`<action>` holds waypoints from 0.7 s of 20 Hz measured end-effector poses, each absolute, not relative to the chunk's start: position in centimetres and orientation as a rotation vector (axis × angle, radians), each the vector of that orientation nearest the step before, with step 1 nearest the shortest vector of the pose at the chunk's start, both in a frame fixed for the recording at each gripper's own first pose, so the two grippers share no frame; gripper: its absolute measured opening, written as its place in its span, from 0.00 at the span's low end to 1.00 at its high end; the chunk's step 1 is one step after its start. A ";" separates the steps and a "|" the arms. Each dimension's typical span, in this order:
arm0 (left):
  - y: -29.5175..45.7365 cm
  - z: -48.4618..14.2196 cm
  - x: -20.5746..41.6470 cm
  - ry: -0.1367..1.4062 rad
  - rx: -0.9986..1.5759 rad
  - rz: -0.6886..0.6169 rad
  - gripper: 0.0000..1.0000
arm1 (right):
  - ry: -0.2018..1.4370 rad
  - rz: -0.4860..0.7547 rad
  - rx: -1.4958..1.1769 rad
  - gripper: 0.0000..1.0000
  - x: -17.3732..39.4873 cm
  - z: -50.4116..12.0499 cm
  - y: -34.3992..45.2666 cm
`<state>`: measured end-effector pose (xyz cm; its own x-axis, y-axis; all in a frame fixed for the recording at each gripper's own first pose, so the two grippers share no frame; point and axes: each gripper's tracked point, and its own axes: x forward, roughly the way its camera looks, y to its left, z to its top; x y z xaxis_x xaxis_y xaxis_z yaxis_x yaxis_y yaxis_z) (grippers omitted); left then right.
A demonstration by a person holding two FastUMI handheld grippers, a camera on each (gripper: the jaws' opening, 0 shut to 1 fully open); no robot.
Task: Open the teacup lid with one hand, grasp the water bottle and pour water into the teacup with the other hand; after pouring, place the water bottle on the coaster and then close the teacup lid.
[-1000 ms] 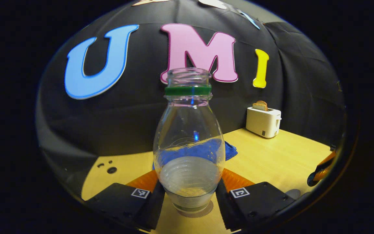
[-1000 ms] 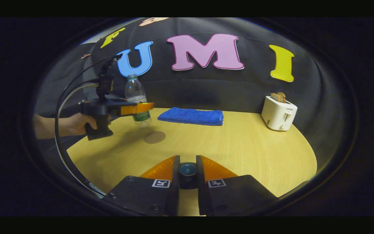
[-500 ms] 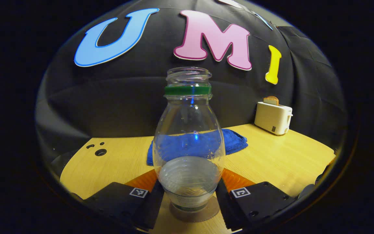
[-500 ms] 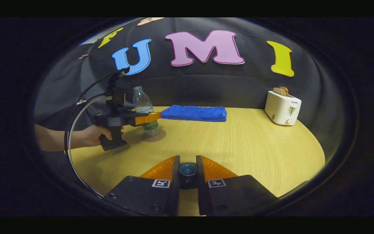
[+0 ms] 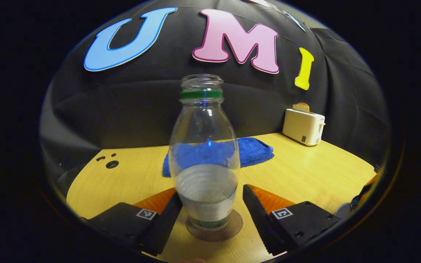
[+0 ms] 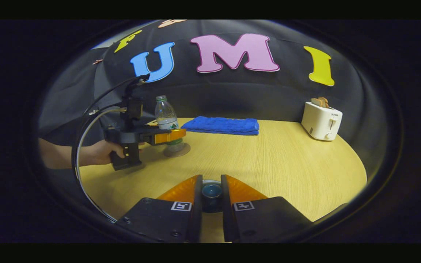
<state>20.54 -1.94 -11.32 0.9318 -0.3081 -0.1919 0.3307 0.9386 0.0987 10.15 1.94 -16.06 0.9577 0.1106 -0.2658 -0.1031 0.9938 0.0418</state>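
The clear water bottle (image 5: 205,153), uncapped, with a green neck ring and some water in it, stands upright on the round brown coaster (image 5: 232,228). My left gripper (image 5: 212,193) is open, its fingers on either side of the bottle's base, with a clear gap on the right. In the right gripper view, the bottle (image 6: 166,117) sits on the coaster (image 6: 185,151) at the left, with the left gripper (image 6: 175,136) around it and a hand (image 6: 97,153) holding that gripper. My right gripper (image 6: 211,179) is shut on the dark teacup lid's knob (image 6: 211,193).
A folded blue towel (image 5: 254,151) (image 6: 221,125) lies at the back of the wooden table (image 6: 276,168). A white toaster (image 5: 303,126) (image 6: 321,120) with bread in it stands at the back right. Small holes (image 5: 112,164) mark the table's left side.
The bottle came down onto the coaster and the left gripper's fingers spread away from it. The right gripper stayed still, holding the lid.
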 end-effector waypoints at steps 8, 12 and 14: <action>-0.3 -11.3 13.9 0.278 0.173 -0.268 0.98 | 0.257 0.117 0.031 0.22 10.9 -15.1 2.1; 0.4 -8.6 10.2 0.217 0.151 -0.228 0.98 | 0.214 0.122 0.024 0.31 11.9 -15.9 2.3; 1.1 -7.9 8.7 0.200 0.158 -0.183 0.98 | 0.213 0.129 0.042 0.27 12.1 -16.9 2.6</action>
